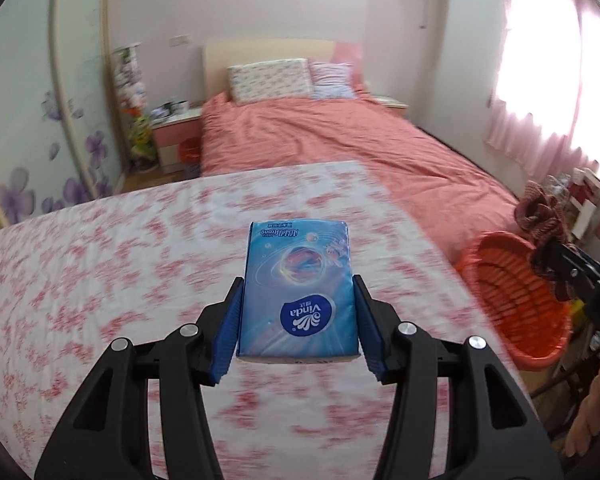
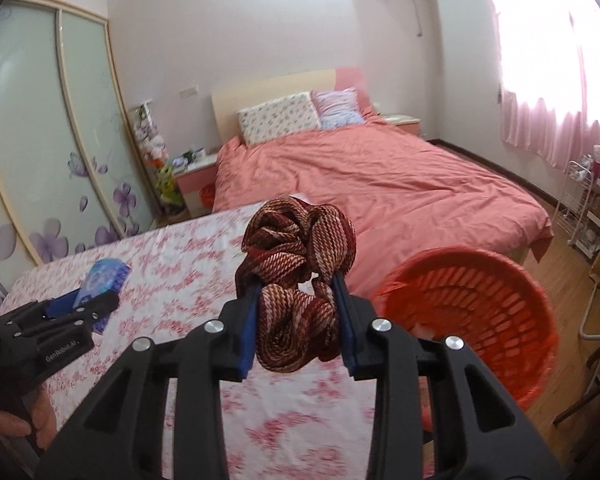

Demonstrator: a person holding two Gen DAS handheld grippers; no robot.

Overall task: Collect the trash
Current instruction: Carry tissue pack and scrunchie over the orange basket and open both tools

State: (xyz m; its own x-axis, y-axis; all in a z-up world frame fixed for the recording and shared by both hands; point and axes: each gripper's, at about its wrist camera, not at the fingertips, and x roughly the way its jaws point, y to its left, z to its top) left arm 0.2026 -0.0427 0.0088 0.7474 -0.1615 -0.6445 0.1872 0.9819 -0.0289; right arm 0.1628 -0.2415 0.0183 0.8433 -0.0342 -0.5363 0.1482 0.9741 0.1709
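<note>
left claw grips tissue pack, right claw clamps scarf; basket nearby

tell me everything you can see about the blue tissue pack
The tissue pack is a flat, rectangular soft pack in glossy blue plastic wrap, printed with a swirling planet design and a dark blue oval Vinda logo that reads upside down in the left wrist view. It looks full and unopened. The left gripper holds it by its long sides, blue pads pressed against both edges, and it sticks forward past the fingertips, lifted above the pink floral sheet. Nothing else touches it.
</note>
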